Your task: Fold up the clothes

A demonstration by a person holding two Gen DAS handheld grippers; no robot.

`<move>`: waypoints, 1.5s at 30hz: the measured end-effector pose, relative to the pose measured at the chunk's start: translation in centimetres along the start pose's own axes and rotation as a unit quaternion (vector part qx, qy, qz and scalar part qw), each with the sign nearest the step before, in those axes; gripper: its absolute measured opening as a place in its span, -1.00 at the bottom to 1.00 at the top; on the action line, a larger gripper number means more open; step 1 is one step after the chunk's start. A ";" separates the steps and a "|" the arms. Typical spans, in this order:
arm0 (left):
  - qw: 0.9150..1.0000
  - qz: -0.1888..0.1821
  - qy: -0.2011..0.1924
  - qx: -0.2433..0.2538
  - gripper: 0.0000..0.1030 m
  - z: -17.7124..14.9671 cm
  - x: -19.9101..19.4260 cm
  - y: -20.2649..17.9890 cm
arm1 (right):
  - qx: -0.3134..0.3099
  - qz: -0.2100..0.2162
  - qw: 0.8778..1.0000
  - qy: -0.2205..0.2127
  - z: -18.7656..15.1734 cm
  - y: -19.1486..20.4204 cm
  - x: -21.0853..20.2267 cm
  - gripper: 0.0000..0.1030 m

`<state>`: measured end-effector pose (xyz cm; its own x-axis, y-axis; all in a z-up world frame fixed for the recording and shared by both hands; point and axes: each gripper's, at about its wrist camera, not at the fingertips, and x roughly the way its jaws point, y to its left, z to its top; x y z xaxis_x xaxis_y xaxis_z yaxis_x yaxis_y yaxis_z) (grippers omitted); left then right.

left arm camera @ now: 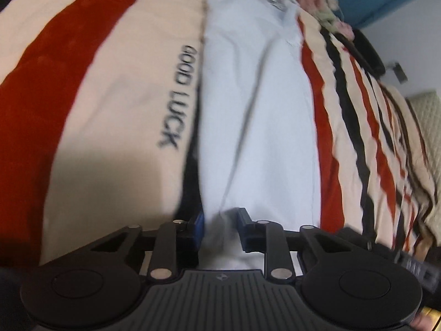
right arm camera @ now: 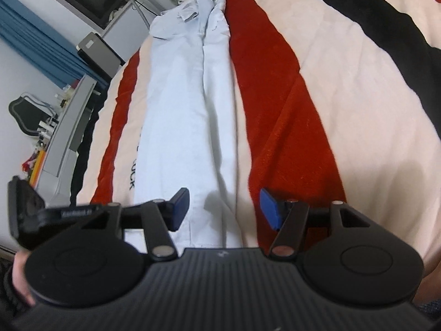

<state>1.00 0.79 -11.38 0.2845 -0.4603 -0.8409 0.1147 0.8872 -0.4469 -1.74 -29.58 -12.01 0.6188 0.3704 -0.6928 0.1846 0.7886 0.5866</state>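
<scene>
Pinching the shirt [left arm camera: 256, 115], left tool [left arm camera: 220, 229] narrowed.

L gripper [left arm camera: 220, 227], jaws pinching pale shirt [left arm camera: 256, 115]

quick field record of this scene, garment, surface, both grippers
garment: pale blue shirt, laid out long and narrow
surface: red, cream and black striped blanket with lettering
left gripper: jaws narrow, pinching the shirt's near end
right gripper: jaws wide, straddling the shirt's near edge, not gripping
background: blue curtain
</scene>
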 end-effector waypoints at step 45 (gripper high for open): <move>0.996 -0.063 0.002 -0.057 -0.88 2.5 -1.6 1.8 | 0.043 -0.020 0.995 0.090 -1.9 -1.6 1.6 -0.36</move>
<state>3.10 3.22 -10.09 0.2716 -0.5683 -0.7767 0.0410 0.8132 -0.5806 -2.42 -29.28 -14.84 0.4647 0.4267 -0.7758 0.2763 0.7625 0.5850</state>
